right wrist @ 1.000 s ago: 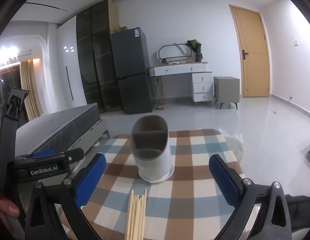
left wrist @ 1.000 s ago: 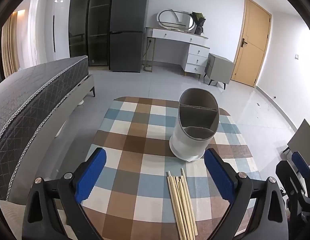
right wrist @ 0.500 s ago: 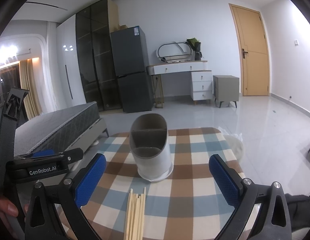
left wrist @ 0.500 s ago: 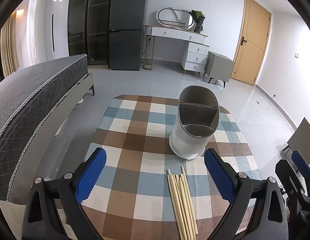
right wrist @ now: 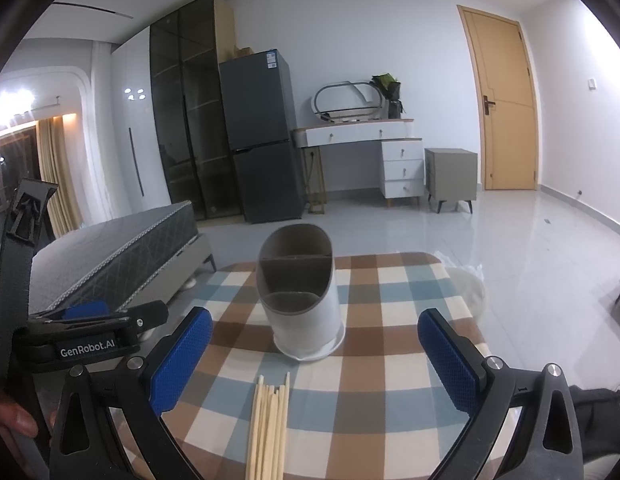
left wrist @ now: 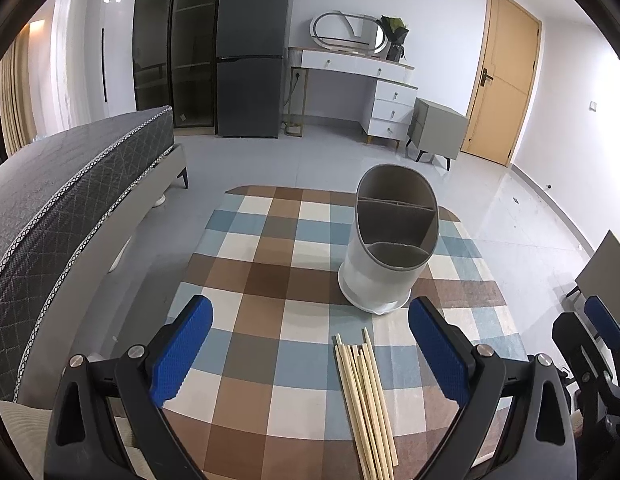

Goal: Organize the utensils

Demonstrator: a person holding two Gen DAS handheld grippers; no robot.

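Observation:
A white oval utensil holder (left wrist: 386, 248) with grey inner compartments stands upright and empty on the checked tablecloth (left wrist: 270, 280); it also shows in the right wrist view (right wrist: 300, 304). A bundle of several wooden chopsticks (left wrist: 366, 400) lies flat on the cloth just in front of it, also seen in the right wrist view (right wrist: 270, 428). My left gripper (left wrist: 310, 348) is open and empty above the near table edge. My right gripper (right wrist: 314, 356) is open and empty, hovering over the chopsticks' near ends.
A grey bed (left wrist: 70, 184) runs along the left of the table. A fridge (left wrist: 250, 52), white dresser (left wrist: 362, 88) and wooden door (left wrist: 502, 88) stand at the far wall. The left gripper's body (right wrist: 90, 340) shows left in the right wrist view.
Both views have shifted only slightly; the holder and chopsticks lie where they were. Both grippers stay open.

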